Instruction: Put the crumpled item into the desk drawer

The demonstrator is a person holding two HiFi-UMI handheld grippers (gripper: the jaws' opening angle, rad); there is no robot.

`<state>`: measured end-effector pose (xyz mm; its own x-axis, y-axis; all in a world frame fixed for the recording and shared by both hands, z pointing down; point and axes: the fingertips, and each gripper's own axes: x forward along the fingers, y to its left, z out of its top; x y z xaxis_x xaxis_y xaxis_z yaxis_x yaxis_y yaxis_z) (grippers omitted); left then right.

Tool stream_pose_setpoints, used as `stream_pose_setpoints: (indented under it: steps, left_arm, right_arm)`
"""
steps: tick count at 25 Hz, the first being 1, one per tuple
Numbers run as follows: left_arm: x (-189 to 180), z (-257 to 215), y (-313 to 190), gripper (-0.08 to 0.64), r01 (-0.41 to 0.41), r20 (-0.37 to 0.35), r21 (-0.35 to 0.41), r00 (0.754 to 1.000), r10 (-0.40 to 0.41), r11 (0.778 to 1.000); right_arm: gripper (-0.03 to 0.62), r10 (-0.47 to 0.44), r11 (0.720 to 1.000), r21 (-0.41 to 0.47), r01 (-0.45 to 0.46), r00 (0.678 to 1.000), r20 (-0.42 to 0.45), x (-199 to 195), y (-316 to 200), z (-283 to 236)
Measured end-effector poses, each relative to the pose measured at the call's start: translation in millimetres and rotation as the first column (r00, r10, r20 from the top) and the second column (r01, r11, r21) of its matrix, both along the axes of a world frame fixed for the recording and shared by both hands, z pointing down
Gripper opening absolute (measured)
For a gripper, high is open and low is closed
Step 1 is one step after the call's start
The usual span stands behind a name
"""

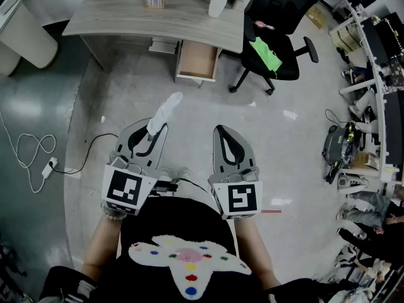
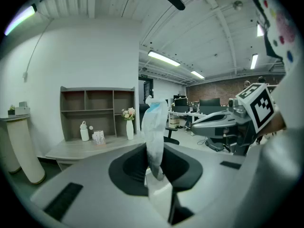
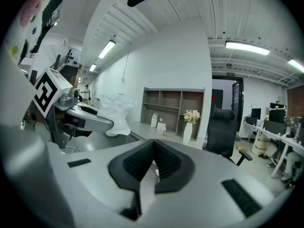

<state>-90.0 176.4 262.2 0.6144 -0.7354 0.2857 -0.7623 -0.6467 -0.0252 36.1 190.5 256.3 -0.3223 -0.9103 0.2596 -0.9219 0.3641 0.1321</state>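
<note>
You stand on the pale office floor (image 1: 95, 112) facing a long grey surface (image 1: 126, 14), with a black office chair (image 1: 278, 17) off to its right. Under the front edge of the surface, one drawer (image 1: 197, 60) stands open and shows its wooden bottom. Well short of it, you hold both tongs side by side, tipped slightly down toward the drawer. Your left tongs (image 1: 156, 126) are clamped on the crumpled item (image 1: 165, 109). It is a white wad with a touch of blue near its top, and it sticks up and forward out of the tips, in the air well apart from the drawer. Your right tongs (image 1: 219, 129) are closed tip to tip with nothing between them. A white vase (image 1: 218, 0) stands near the right end of the surface.
</note>
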Motion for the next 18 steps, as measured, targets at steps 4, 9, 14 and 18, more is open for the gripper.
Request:
stream_pose_setpoints:
  steps: [4,9,14,18]
  left_arm:
    - [0.1,0.7,-3.5,0.066,-0.001,-0.001,0.006,1.000,0.001,1.000]
    - [-1.0,8.1,-0.6,0.066,-0.001,0.011,-0.013,1.000,0.002,1.000]
    - [-1.1,8.1,0.7,0.066,0.000,0.009,-0.012,1.000,0.000,1.000]
    - [-0.7,8.1,1.5,0.066,-0.002,0.008,-0.012,1.000,0.002,1.000]
  right_arm:
    - [0.003,-0.015,1.000,0.008,0.015,1.000,0.016,-2.9,-2.1,0.1]
    - [0.004,-0.024,1.000,0.011,0.023,0.999,0.035,-5.4,-0.7,0.3]
    - [0.005,-0.023,1.000,0.005,0.023,0.999,0.036,-6.4,1.9,2.0]
    - [0.005,-0.026,1.000,0.009,0.026,0.999,0.036,-7.5,2.7,1.1]
